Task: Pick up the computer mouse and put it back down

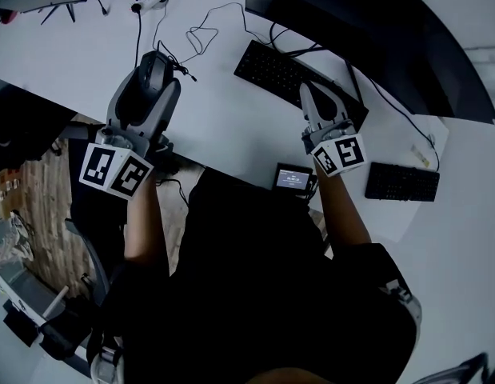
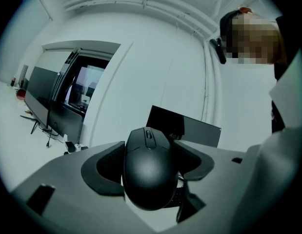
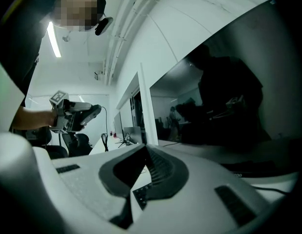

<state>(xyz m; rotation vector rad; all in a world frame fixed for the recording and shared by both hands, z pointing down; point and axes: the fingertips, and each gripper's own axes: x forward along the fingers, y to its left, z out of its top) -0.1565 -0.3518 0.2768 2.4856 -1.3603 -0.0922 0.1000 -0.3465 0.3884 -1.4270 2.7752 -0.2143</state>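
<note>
The rounded, matte black computer mouse [image 2: 150, 172] sits low and central in the left gripper view, clamped between the wide-spread dark pads of the left gripper [image 2: 151, 146]. The right gripper [image 3: 143, 149], jaws together and empty, is over the flat black keyboard [image 1: 271, 69].

You were in an office. In front of you was a long white desk [image 1: 71, 54] that carried a big dark monitor [image 1: 375, 38], 2 black keyboards [image 1: 275, 72], a computer mouse [image 2: 150, 172] and loose cables [image 1: 195, 34]. More screens [image 2: 41, 101] stood along the white desks beyond, dark office chairs [image 3: 80, 143] waited beside them, and a strip light [image 3: 54, 40] glowed on the white ceiling.
</note>
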